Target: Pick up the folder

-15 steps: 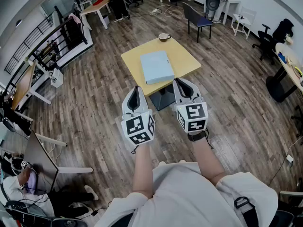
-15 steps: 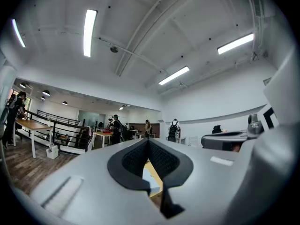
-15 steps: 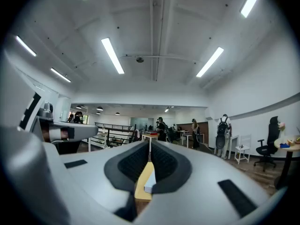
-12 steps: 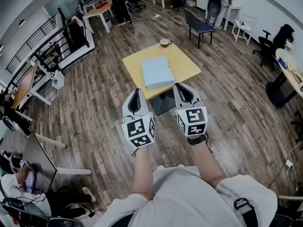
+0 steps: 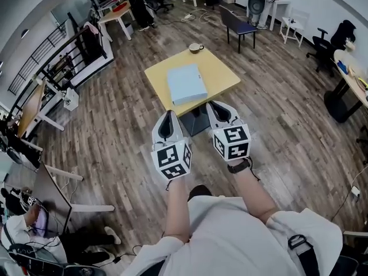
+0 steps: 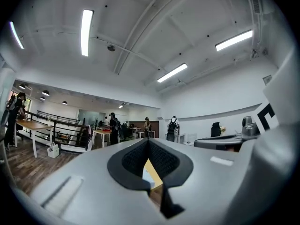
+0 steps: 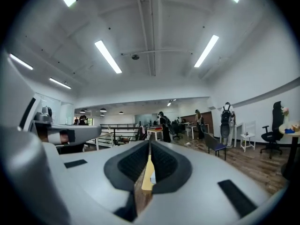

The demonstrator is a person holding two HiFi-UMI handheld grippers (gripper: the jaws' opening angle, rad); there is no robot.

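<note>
Folder [image 5: 186, 84], pale blue: flat and closed just above the middle of the head view, on a square yellow table [image 5: 221, 73], touched by neither gripper. Toward the top of the frame, at the table's far edge, a cup [image 5: 196, 47], apart from the folder.

Left gripper [image 5: 167, 115]: held level just left of centre in the head view, tip below the table's near corner. Jaws pressed together at the tips, nothing gripped. Through the slit below the tips, in the left gripper view, only a sliver of yellow tabletop and pale blue folder, far off.

Right gripper [image 5: 214, 104]: beside the left one, just right of centre, tip over the table's near edge in the frame. Jaws likewise closed on nothing, with a thin strip of table and folder seen through the slit.

Around the table, wood-plank floor [image 5: 115, 114]. Near the top of the frame, a dark chair [image 5: 238, 25].
</note>
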